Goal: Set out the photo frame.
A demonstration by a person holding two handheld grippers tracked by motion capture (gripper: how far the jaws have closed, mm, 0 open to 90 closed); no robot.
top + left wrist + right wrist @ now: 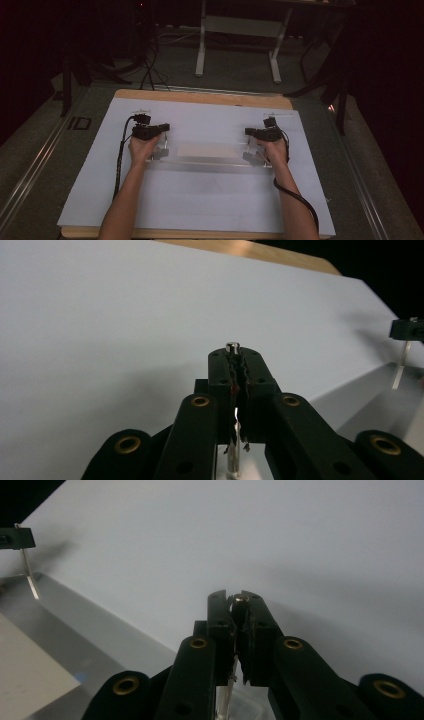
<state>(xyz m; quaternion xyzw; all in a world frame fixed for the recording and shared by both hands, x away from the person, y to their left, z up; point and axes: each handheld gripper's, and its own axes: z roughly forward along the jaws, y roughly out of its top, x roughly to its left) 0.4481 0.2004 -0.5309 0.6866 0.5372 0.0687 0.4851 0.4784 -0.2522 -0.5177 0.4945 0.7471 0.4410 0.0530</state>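
A clear flat tray point(210, 162) lies across the middle of the white sheet, with a pale rectangular card point(205, 150) on it. At each end of the tray stands an upright metal pin. My left gripper point(158, 142) is shut on the left pin point(233, 347), whose rounded tip pokes out above the jaws. My right gripper point(254, 144) is shut on the right pin point(241, 599) in the same way. The left gripper view also shows the other gripper point(407, 330) farther off, and the right gripper view shows the other gripper point(15, 537) at its left edge. The card point(30, 680) fills its lower left corner.
The white sheet point(200, 200) covers a wooden table point(200, 97) whose edge shows at the back. Cables trail from both grippers along the forearms. Beyond the table stand a white desk frame point(237, 30) and dark stands on a grey floor.
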